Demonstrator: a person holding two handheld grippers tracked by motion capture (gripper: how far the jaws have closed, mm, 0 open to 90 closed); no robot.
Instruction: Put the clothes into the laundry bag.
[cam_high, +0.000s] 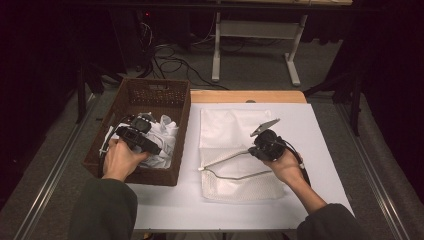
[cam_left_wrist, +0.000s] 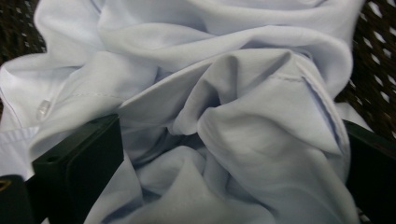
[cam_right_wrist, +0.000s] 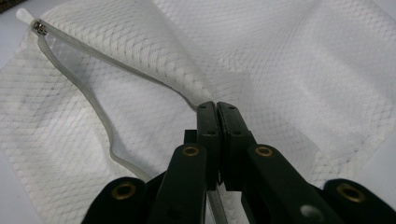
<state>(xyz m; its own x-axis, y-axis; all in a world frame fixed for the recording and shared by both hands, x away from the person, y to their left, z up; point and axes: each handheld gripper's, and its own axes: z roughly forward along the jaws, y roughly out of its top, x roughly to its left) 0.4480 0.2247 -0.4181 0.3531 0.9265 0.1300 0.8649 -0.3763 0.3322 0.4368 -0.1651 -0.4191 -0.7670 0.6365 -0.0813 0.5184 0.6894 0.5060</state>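
At lower left, my left tool (cam_high: 142, 131) stands spread over the crumpled white shirt (cam_left_wrist: 243, 116) in the brown basket (cam_high: 155, 90). Mid-frame, my right tool (cam_right_wrist: 217, 108) pinches the mesh bag's (cam_high: 225, 130) zipper edge (cam_right_wrist: 116, 60) on the worktop (cam_high: 320, 150).

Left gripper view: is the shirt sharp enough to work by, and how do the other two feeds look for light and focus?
Left gripper view: shirt folds crisp mid-frame, evenly lit, near cloth at the bottom soft. Right gripper view: mesh bag weave sharp, bright corners washing out, the right tool base blurred. High view: table well lit, surroundings nearly black, basket dim.
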